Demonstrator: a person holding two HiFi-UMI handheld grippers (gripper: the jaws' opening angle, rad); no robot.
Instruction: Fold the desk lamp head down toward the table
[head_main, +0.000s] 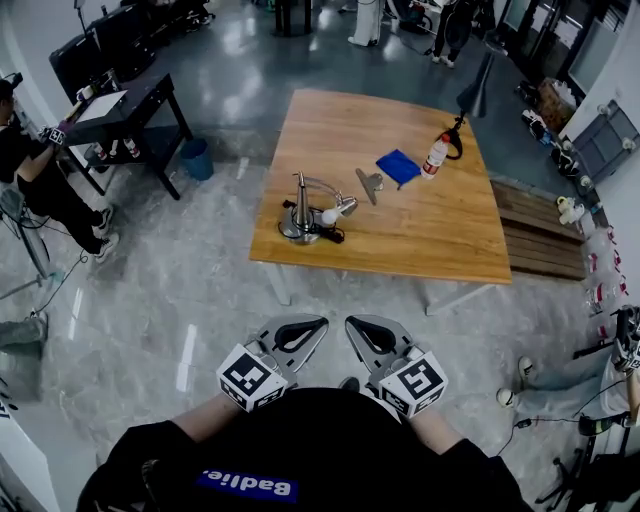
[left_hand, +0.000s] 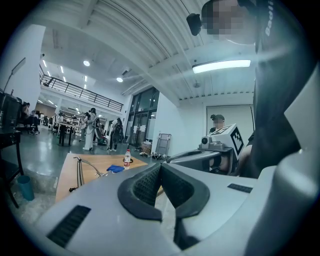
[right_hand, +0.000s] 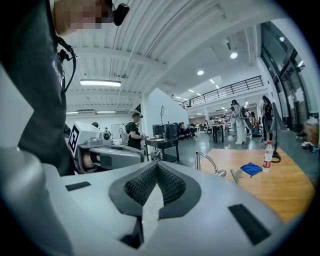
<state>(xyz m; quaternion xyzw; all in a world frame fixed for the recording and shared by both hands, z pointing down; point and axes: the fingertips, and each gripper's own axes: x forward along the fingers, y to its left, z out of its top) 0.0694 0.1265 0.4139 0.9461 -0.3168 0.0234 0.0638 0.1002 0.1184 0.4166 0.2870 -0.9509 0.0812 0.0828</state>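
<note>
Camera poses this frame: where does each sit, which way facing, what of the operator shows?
Head view: on the person's head, facing steeply down at floor and wooden table with desk lamp; shows torso, left gripper, right gripper.
Left gripper view: on the left gripper, along its shut jaws; table left, right gripper and torso right.
Right gripper view: on the right gripper, along its shut jaws; table right, left gripper and torso left.
Shared: all see table and lamp; each gripper view sees the other gripper.
</note>
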